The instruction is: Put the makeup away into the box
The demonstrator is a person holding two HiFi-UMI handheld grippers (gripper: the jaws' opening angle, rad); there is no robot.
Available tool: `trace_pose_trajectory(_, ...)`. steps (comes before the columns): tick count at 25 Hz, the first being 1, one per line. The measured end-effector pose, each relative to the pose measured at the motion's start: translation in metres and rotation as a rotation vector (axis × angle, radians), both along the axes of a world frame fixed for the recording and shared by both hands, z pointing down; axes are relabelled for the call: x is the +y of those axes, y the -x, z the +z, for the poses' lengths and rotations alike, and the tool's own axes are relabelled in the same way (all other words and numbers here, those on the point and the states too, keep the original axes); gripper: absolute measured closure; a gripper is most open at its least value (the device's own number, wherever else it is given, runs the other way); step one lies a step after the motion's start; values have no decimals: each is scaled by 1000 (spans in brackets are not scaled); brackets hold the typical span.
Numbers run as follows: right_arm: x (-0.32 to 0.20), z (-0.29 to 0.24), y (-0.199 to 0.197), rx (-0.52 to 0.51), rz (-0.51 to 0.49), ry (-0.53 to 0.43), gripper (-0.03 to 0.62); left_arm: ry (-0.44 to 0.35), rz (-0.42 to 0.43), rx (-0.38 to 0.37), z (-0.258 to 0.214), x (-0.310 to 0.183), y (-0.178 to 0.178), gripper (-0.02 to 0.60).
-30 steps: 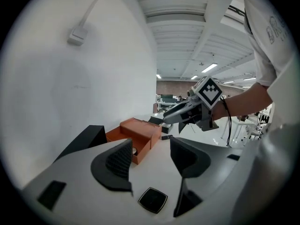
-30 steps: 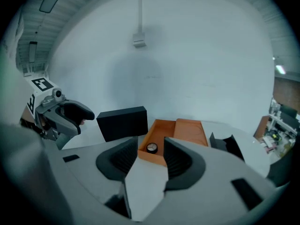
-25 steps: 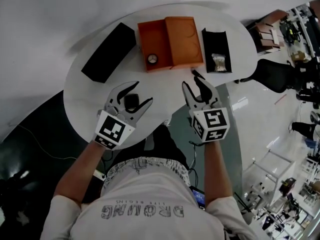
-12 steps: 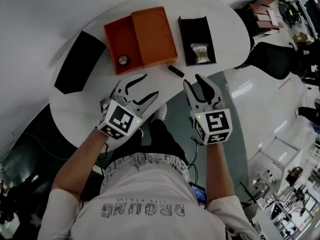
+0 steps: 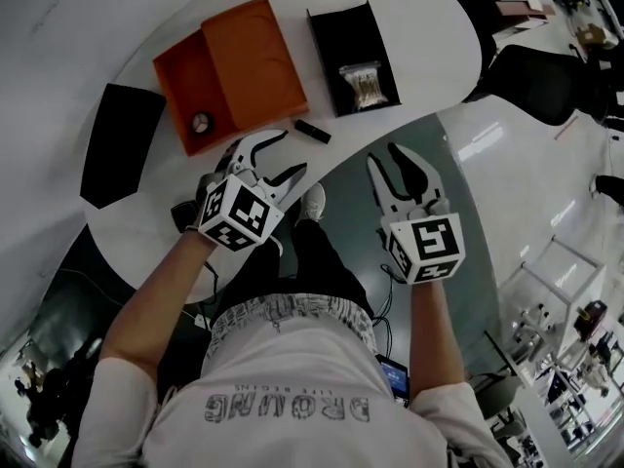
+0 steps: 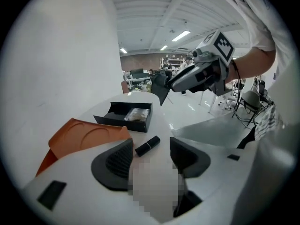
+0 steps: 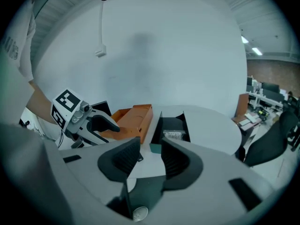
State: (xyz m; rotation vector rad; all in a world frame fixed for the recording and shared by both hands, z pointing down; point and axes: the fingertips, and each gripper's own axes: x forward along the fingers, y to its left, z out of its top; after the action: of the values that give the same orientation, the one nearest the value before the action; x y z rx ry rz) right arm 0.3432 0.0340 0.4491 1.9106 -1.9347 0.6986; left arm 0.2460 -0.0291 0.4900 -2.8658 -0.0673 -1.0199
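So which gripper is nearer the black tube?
Left. The left gripper sits just short of the black tube; the right gripper, whose empty jaws have just been closing, is farther off.

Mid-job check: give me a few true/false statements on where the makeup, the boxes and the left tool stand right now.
1. The tube lies loose on the table. True.
2. The left tool grips the tube. False: its jaws stand apart and empty, and the tube lies just ahead of them.
3. The black box is empty. False: a packet lies in it.
4. The orange box holds a round item. True.
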Motion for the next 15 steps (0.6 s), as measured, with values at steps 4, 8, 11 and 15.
trace_pose_trajectory(4, 8, 9, -16, -15, 13, 14, 444, -43, 53, -66, 16, 2, -18, 313)
trace_pose_trajectory(8, 14, 22, -27, -37, 35, 32, 445, -60, 101, -127, 37, 3, -31, 320)
trace_pose_trajectory(11, 16, 30, -31, -50, 44, 40, 447, -96, 134, -166, 47, 3, -37, 328)
trace_pose_trajectory(15, 21, 38, -32, -70, 50, 53, 447, -153, 192, -233, 60, 7, -41, 340)
